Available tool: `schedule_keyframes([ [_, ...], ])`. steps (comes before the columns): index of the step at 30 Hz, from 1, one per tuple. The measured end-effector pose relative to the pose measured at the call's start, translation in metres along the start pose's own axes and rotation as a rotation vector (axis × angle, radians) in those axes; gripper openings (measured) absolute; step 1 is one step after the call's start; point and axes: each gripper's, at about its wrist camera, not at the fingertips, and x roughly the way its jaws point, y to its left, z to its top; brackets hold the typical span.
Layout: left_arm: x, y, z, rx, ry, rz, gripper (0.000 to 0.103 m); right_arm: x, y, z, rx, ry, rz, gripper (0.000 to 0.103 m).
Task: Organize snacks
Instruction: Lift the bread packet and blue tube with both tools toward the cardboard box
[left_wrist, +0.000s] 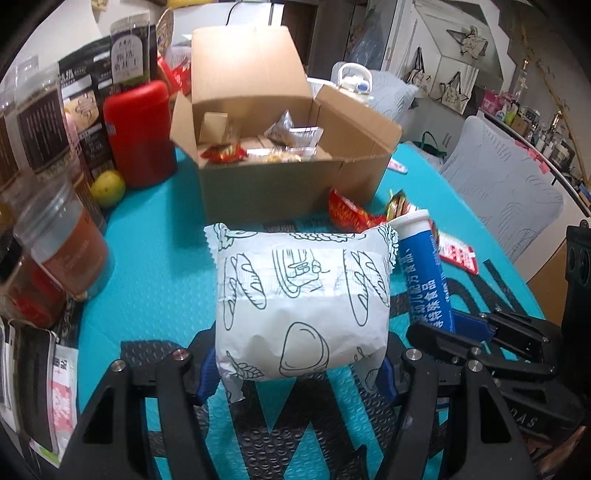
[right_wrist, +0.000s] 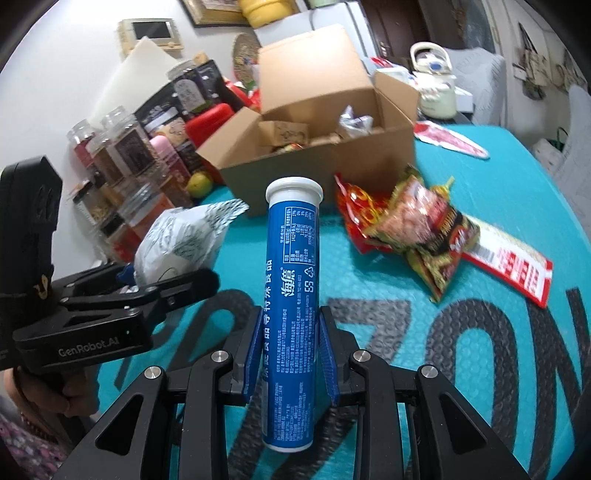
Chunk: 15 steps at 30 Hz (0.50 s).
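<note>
My left gripper (left_wrist: 299, 365) is shut on a white bread packet (left_wrist: 301, 306) printed with line drawings, held above the teal mat. The same packet (right_wrist: 177, 240) shows at the left of the right wrist view, in the left gripper (right_wrist: 147, 288). My right gripper (right_wrist: 291, 343) is shut on a blue tube (right_wrist: 293, 295) with a white cap, which points up and away. That tube (left_wrist: 424, 273) stands just right of the packet in the left wrist view. An open cardboard box (left_wrist: 280, 147) with several snacks inside stands behind both.
Red and dark snack bags (right_wrist: 410, 229) and a red-white flat packet (right_wrist: 513, 269) lie on the mat right of the box. Jars (left_wrist: 62, 243), a red canister (left_wrist: 140, 136) and a lemon (left_wrist: 108, 188) crowd the left. A white kettle (right_wrist: 436, 85) stands behind.
</note>
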Motion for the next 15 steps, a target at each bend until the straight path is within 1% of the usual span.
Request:
schedule_keyframes([
  [6,-0.006,-0.005,0.011,0.005,-0.042,-0.009,0.065,-0.012,0.008,0.011,-0.033,-0.028,0.018,0.028],
  [15,-0.018,-0.016,0.033,0.022,-0.119,-0.032,0.065,-0.028,0.015,0.040,-0.106,-0.086,0.005,0.028],
])
